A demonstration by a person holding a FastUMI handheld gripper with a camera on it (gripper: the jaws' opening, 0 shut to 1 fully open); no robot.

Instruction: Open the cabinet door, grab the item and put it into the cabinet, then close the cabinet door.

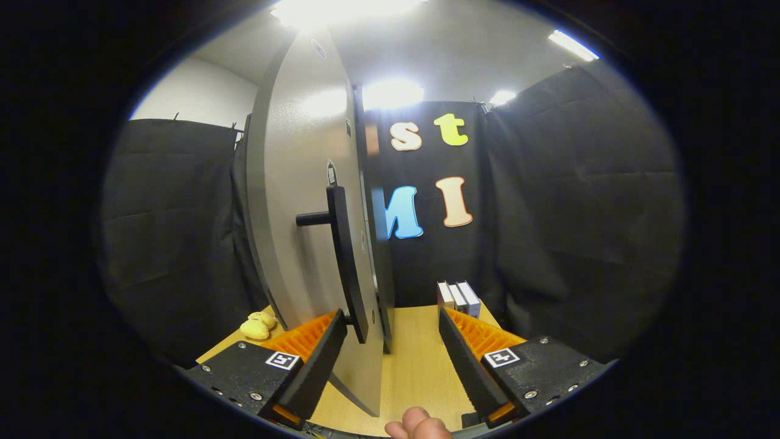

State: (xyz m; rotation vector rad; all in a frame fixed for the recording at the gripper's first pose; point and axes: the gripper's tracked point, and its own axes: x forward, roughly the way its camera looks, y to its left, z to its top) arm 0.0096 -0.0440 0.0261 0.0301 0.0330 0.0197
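Observation:
A grey cabinet door (pixel 298 201) stands close ahead, seen nearly edge-on, with a long black bar handle (pixel 344 262) running down its face. My gripper (pixel 390 326) is open, and the door's lower edge and the bottom of the handle sit between the fingers, near the left one. Neither finger presses on anything. A small yellow plush toy (pixel 258 325) lies on the wooden table (pixel 414 353), left of the door and beyond the left finger. The cabinet's inside is hidden behind the door.
Three small white boxes (pixel 458 297) stand side by side at the table's back, beyond the right finger. Black cloth walls close in the booth on all sides. A person's fingertip (pixel 417 424) shows between the finger bases.

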